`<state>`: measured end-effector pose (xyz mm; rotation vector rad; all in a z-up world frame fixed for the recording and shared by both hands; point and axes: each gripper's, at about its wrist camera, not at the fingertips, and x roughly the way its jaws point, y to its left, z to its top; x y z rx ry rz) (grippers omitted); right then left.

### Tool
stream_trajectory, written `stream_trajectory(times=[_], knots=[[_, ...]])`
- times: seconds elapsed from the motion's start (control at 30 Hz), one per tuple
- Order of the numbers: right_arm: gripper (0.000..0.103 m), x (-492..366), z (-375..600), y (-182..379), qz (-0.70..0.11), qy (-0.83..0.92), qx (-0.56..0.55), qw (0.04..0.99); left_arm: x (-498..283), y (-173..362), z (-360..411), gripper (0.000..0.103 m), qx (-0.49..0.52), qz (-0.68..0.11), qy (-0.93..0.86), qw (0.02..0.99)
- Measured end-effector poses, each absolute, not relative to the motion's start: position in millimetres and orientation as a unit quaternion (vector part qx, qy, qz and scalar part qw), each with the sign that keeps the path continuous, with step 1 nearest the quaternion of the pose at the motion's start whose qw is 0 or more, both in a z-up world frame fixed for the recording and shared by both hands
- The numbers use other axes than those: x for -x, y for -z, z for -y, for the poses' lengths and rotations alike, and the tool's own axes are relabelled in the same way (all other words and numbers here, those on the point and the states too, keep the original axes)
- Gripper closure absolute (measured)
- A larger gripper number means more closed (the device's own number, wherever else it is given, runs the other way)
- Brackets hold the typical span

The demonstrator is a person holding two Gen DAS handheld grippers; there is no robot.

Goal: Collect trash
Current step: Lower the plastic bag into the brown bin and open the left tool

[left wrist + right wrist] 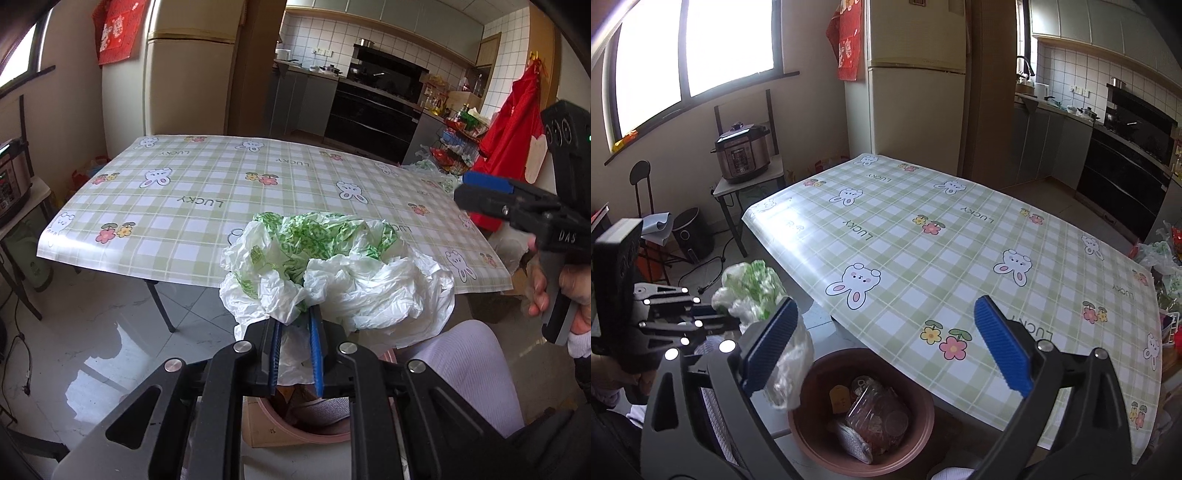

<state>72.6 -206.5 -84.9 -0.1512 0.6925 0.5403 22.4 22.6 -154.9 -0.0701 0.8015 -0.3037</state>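
My left gripper (297, 314) is shut on a crumpled white and green plastic bag (332, 273), held just above a pink bin (314, 437) on the floor by the table's near edge. In the right wrist view the same left gripper (716, 314) holds the bag (750, 291) at the left, and a loose fold of plastic (794, 365) hangs beside one blue pad. My right gripper (886, 339) stands wide open over the bin (812, 424) with nothing between its pads. The bin holds clear plastic wrappers and other scraps (875, 410). From the left wrist view the right gripper (469, 192) shows at the right edge.
A table with a green plaid cloth (923, 240) fills the middle, its top bare. A pressure cooker (740, 155) sits on a small stand at the left, with a fridge (912, 92) behind. A person's knee in white (476, 369) is beside the bin.
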Motion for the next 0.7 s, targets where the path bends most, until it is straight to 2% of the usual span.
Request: stream_trajectory(times=[0.4,0.47,0.5,0.53,0.63,0.7], knots=[[0.008,-76,219,79,-0.332,-0.249,0.060,0.908,-39,172,18,0.081,0.009,-0.411,0.201,0.889],[0.008,-77,220,81,-0.334,-0.250,0.061,0.907,-40,173,24,0.068,0.003,-0.414,0.209,0.886],[0.008,-78,220,81,-0.334,-0.249,0.061,0.907,-41,172,25,0.053,0.000,-0.413,0.209,0.887],[0.008,-79,221,82,-0.336,-0.247,0.060,0.907,-40,171,26,0.045,-0.002,-0.407,0.211,0.889],[0.008,-80,222,85,-0.338,-0.245,0.058,0.907,-41,170,23,0.029,-0.003,-0.401,0.197,0.895],[0.008,-81,222,87,-0.341,-0.245,0.059,0.906,-41,167,16,0.022,0.002,-0.395,0.177,0.901]])
